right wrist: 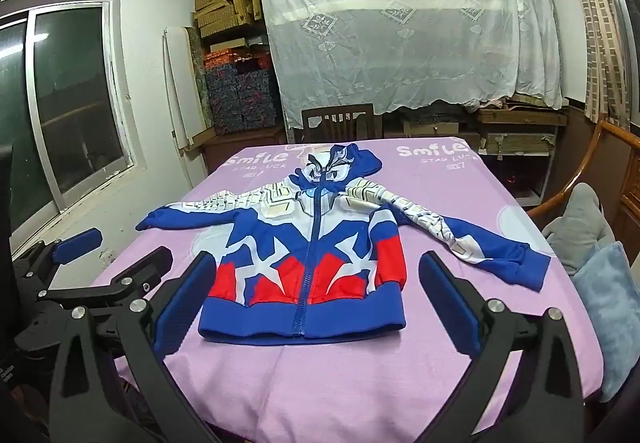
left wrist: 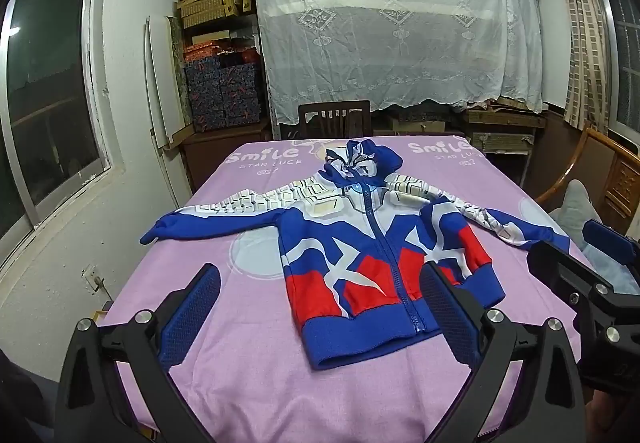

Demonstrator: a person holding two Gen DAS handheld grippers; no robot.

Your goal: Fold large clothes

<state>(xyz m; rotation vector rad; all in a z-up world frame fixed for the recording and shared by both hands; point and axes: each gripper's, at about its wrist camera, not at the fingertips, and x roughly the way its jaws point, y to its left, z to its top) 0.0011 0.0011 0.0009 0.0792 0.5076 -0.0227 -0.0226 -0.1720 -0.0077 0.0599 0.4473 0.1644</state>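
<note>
A blue, red and white zip-up hoodie lies flat, front up, on the pink cloth-covered table, sleeves spread to both sides, hood at the far end. It also shows in the right wrist view. My left gripper is open and empty above the near table edge, its jaws either side of the hoodie's left hem. My right gripper is open and empty, its jaws spanning the hem. The right gripper appears at the right edge of the left wrist view, and the left gripper at the left of the right wrist view.
A dark wooden chair stands at the table's far end. A wooden armchair with grey and blue cushions is at the right. Shelves of boxes and a white lace sheet fill the back wall. A window is on the left.
</note>
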